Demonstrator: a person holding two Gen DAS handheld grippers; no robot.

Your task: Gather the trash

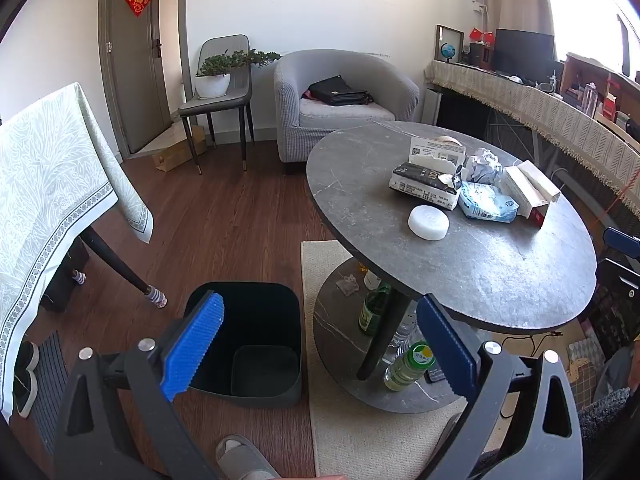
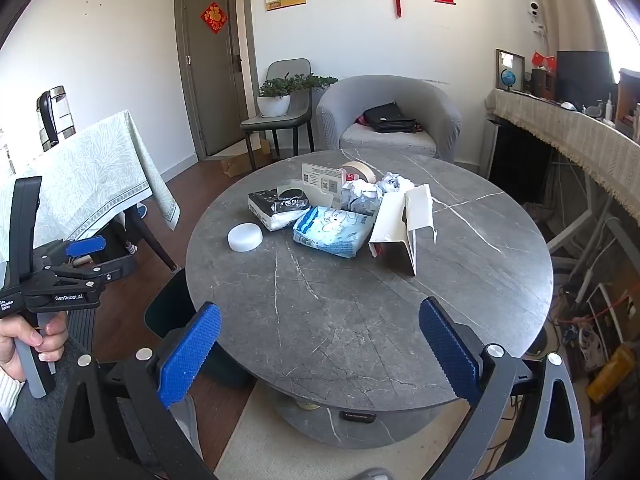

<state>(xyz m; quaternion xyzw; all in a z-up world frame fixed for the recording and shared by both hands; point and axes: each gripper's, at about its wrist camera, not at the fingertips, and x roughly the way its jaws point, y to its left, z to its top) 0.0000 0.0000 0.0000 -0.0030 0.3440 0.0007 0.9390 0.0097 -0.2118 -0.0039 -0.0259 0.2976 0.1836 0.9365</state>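
A heap of trash lies on the round grey table [image 2: 360, 312]: a blue-white plastic pack [image 2: 334, 230], a black-and-white wrapper [image 2: 276, 206], crumpled paper [image 2: 366, 196], an opened white carton [image 2: 404, 226] and a white round lid [image 2: 245, 236]. The same pile shows in the left wrist view, with the lid [image 1: 428, 222] nearest. A dark bin [image 1: 248, 344] stands empty on the floor left of the table. My left gripper [image 1: 320, 344] hangs open above the bin and the table's lower shelf. My right gripper [image 2: 320, 344] is open over the table's near edge, short of the pile.
Bottles [image 1: 408, 364] stand on the table's lower shelf. A cloth-covered table [image 1: 52, 208] is at the left, an armchair [image 1: 344, 96] with a black bag behind. A slippered foot [image 1: 240, 456] is on the floor near the cream rug [image 1: 360, 432]. A hand [image 2: 28, 340] grips the left tool.
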